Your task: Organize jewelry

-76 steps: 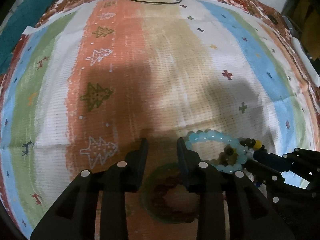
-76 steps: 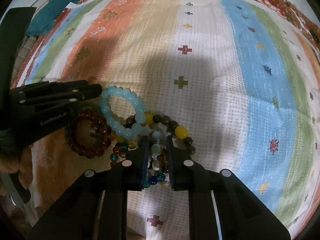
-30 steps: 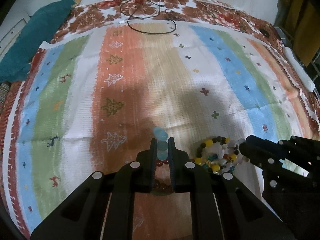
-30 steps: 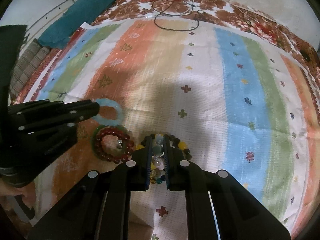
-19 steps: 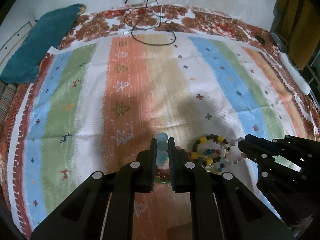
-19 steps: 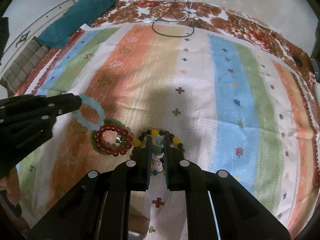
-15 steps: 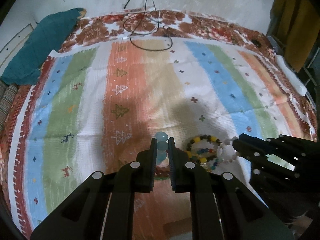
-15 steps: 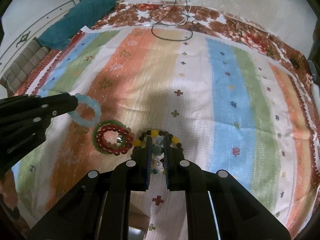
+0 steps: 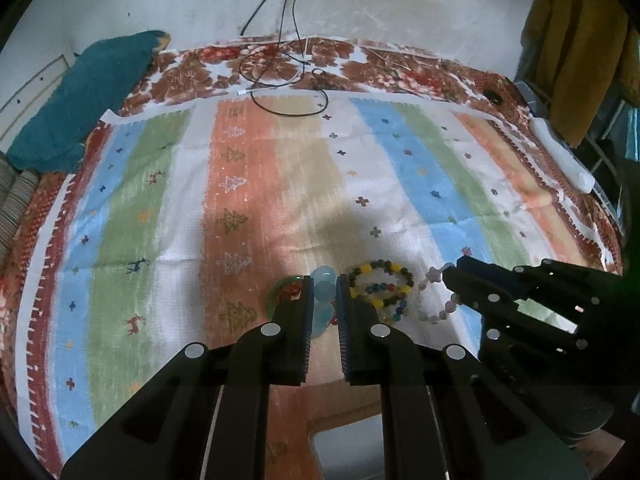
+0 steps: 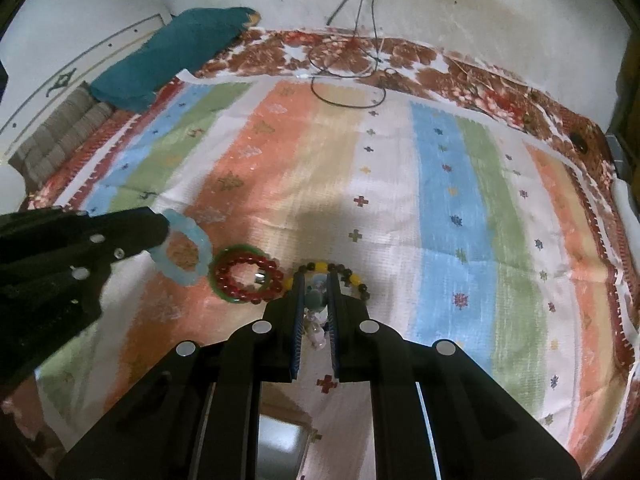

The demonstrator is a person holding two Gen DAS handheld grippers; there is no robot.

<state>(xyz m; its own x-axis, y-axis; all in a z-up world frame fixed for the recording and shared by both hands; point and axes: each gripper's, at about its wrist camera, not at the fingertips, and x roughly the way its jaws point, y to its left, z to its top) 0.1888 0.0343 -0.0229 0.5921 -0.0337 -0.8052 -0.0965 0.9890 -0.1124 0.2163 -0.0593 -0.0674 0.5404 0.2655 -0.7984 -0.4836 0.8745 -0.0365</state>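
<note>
My left gripper [image 9: 323, 292] is shut on a light blue bead bracelet [image 9: 323, 300] and holds it above the striped cloth; the bracelet also hangs from it in the right wrist view [image 10: 185, 252]. My right gripper [image 10: 315, 292] is shut on a pale pink and white bead bracelet [image 10: 314, 312], which dangles from its tip in the left wrist view [image 9: 440, 300]. On the cloth lie a dark red bead bracelet [image 10: 244, 276] inside a green bangle [image 10: 224, 288], and a yellow and dark bead bracelet [image 9: 380, 280] with a small multicoloured one inside it.
A striped cloth [image 9: 280, 184] covers a brown floral bedspread. A black cable [image 9: 288, 92] loops at the far edge. A teal cloth [image 9: 84, 108] lies at the far left. A white object [image 9: 560, 156] lies at the right edge.
Both grippers have risen and pulled back from the cloth. The left lifted the light blue bracelet off the pile; the right lifted the pale pink and white one.
</note>
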